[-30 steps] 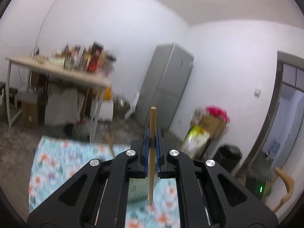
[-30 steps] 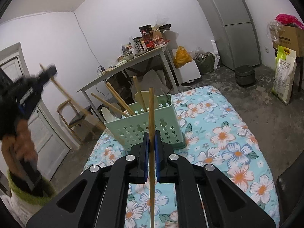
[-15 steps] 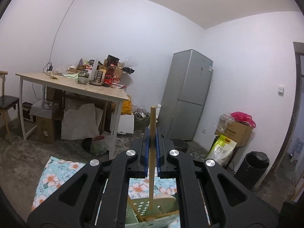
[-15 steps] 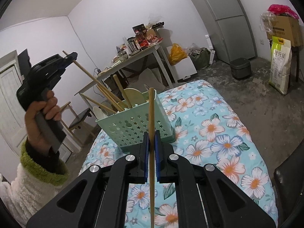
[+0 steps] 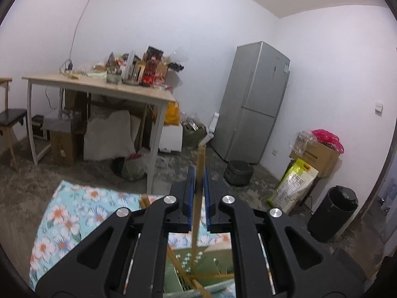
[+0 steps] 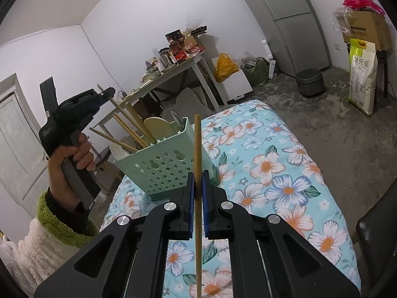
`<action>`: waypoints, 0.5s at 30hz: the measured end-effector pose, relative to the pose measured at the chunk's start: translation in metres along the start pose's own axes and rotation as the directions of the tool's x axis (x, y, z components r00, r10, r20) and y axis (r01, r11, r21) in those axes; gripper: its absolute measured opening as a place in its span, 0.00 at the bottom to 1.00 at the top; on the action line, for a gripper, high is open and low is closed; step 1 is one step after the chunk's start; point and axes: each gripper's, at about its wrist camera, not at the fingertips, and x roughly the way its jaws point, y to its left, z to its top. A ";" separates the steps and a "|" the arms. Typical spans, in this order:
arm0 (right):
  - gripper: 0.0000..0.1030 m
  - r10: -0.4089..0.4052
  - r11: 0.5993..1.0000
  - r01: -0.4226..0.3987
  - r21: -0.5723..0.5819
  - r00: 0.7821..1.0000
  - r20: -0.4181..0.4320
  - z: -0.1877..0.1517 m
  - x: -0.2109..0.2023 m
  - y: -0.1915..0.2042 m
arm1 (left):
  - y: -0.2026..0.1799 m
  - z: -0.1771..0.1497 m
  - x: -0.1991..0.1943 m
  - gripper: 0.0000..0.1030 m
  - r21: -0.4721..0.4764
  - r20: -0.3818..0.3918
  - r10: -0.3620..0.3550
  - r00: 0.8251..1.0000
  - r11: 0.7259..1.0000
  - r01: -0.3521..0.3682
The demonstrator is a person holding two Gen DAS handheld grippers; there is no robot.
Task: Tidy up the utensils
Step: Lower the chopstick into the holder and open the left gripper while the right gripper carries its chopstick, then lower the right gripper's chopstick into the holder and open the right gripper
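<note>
— Left gripper [image 5: 198, 193]?
— Jaws opening. Wooden chopstick [image 5: 199, 188] between the blue pads [image 5: 190, 196], blurred in the left wrist view, with small gaps showing on both sides of it. Lower end reached down into the green utensil basket [image 5: 218, 258] directly below the jaws. Upper tip stuck out past the fingertips.

— From the other side?
— In the right wrist view, held up in a hand [image 6: 72, 156] off to the left of the right tool, above and behind the basket [image 6: 161, 164]. Chopstick slanted from the nose down toward the basket mouth. Fuzzy white sleeve with a green cuff [image 6: 57, 221] at the wrist.

— Right gripper [image 6: 197, 191]?
— Narrow, clamped on a second chopstick [image 6: 198, 173]. Stood upright between the pads, tip well above the fingers, lower end running back under the tool.

— Basket?
— Just ahead of the right jaws, slightly left, on the floral tablecloth [image 6: 273, 173]. Star-shaped holes in the wall. Several chopsticks [image 6: 124, 129] leaning out to the left, a pale flat wooden spatula [image 6: 156, 126] and a spoon [image 6: 178, 121] standing inside.

— Farther off?
— Cluttered table [image 5: 99, 89] ahead-left of the left tool, grey fridge [image 5: 255, 99] ahead-right, black bin [image 5: 332, 213] to the right.
</note>
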 end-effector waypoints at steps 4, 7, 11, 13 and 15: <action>0.06 -0.004 1.000 0.004 -0.001 1.000 -0.007 -0.001 0.001 0.002 | 0.007 -0.003 -0.009 0.30 -0.016 -0.010 -0.012 1.000 1.000 0.012; 0.06 -0.008 1.000 0.008 -0.017 1.000 0.003 0.002 0.001 0.007 | 0.009 -0.001 -0.020 0.39 -0.020 -0.016 -0.017 1.000 1.000 0.017; 0.06 -0.011 0.999 0.012 -0.046 1.000 0.028 0.010 -0.002 0.015 | 0.012 -0.001 -0.047 0.50 -0.017 -0.011 -0.028 1.000 0.999 0.028; 0.06 -0.011 0.998 0.014 -0.069 0.999 0.042 0.014 -0.002 0.022 | 0.013 -0.004 -0.063 0.57 -0.009 -0.009 -0.038 0.999 0.999 0.038; 0.06 -0.007 0.996 0.012 -0.091 0.998 0.054 0.018 -0.002 0.029 | 0.016 -0.011 -0.079 0.62 0.006 -0.007 -0.048 0.999 0.999 0.048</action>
